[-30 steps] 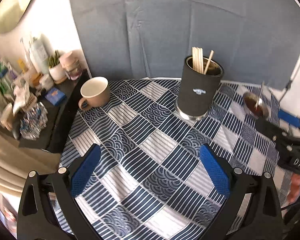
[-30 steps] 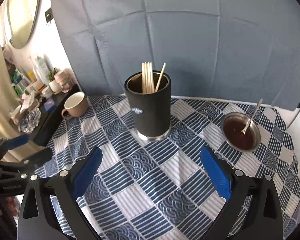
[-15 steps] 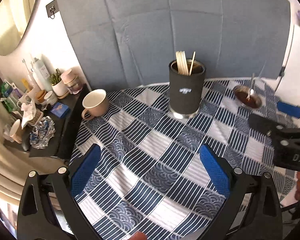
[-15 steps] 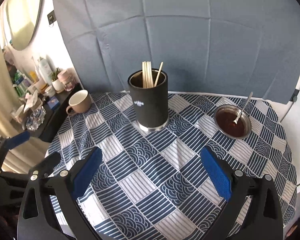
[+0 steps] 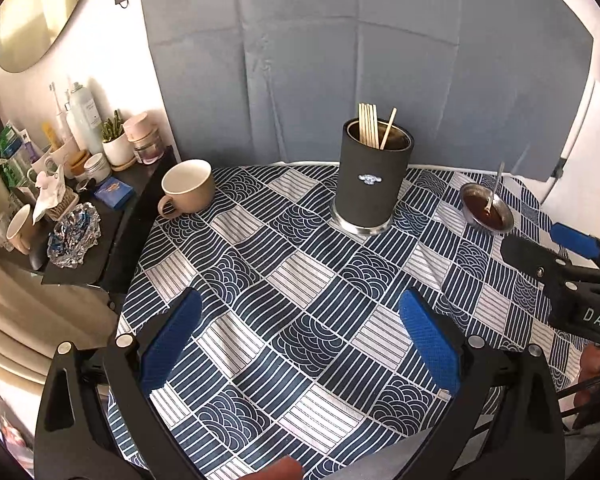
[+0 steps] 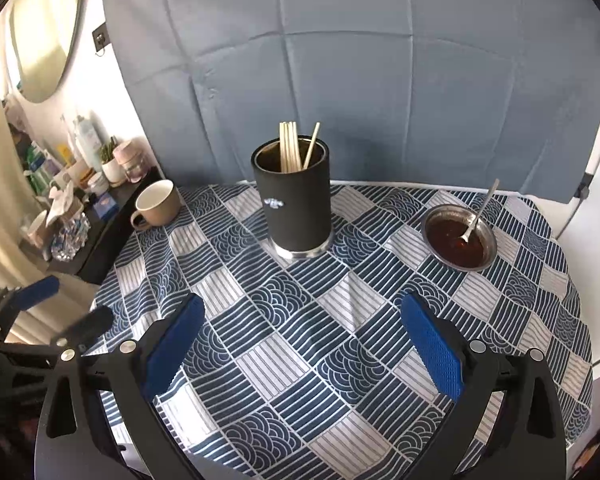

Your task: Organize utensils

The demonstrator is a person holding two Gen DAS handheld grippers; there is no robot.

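A black utensil holder (image 5: 373, 184) (image 6: 294, 200) stands upright at the back of the table with several wooden chopsticks (image 5: 370, 131) (image 6: 290, 151) in it. A metal bowl of dark sauce (image 5: 486, 209) (image 6: 459, 242) sits to its right with a metal spoon (image 5: 494, 191) (image 6: 478, 216) resting in it. My left gripper (image 5: 300, 342) is open and empty above the near side of the table. My right gripper (image 6: 302, 340) is open and empty too, and it shows at the right edge of the left wrist view (image 5: 560, 256).
A beige mug (image 5: 186, 190) (image 6: 156, 203) stands at the table's left rear corner. The blue patterned tablecloth (image 5: 300, 264) (image 6: 340, 300) covers the table. A dark side shelf (image 5: 100, 220) on the left holds bottles, jars and foil. A grey backdrop (image 6: 340, 80) hangs behind.
Both grippers have pulled back and up from the table, so the holder and bowl look smaller and farther. Both stay open and empty.
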